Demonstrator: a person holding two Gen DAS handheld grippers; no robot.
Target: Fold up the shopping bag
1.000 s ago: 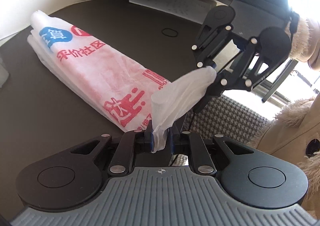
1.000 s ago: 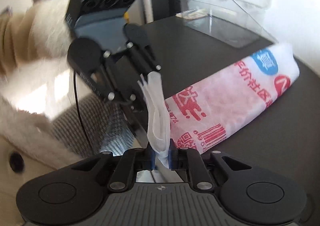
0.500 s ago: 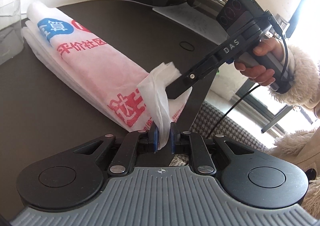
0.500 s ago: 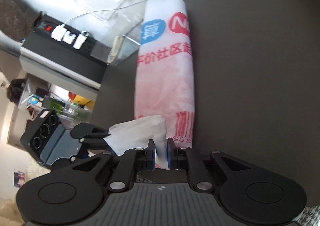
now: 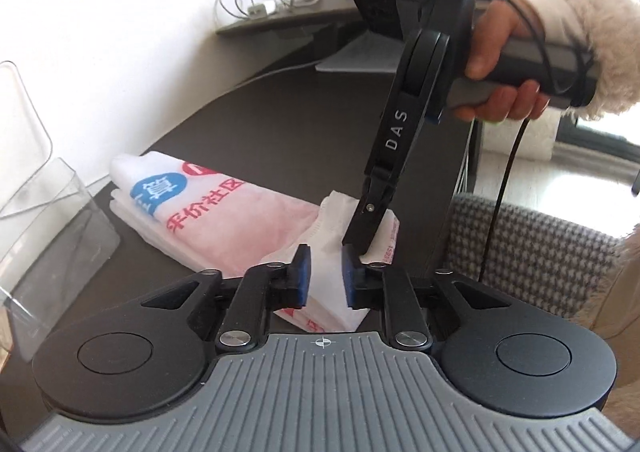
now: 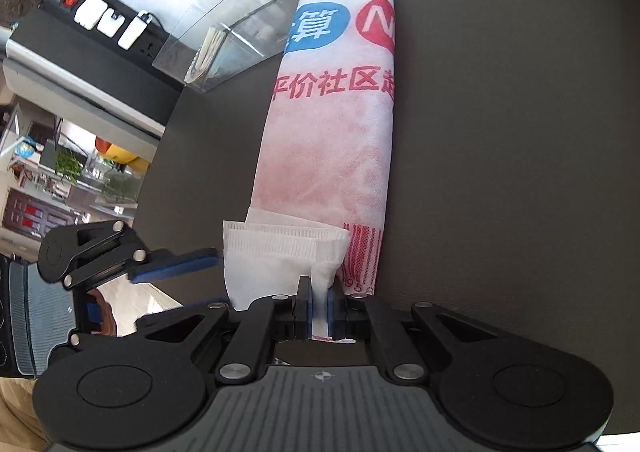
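The shopping bag (image 6: pixel 332 140) lies on the dark table (image 6: pixel 520 132), folded into a long strip that runs straight away from the right gripper (image 6: pixel 319 302). Its jaws are clamped on the white handle end (image 6: pixel 280 256). The left gripper (image 5: pixel 324 280) has its jaws apart around that same end. A clear box (image 6: pixel 240 12) stands beside the far end; what it holds is hard to tell.

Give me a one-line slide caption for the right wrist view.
Right gripper pinches the bag's white handle folded over the bag; left gripper open beside it.
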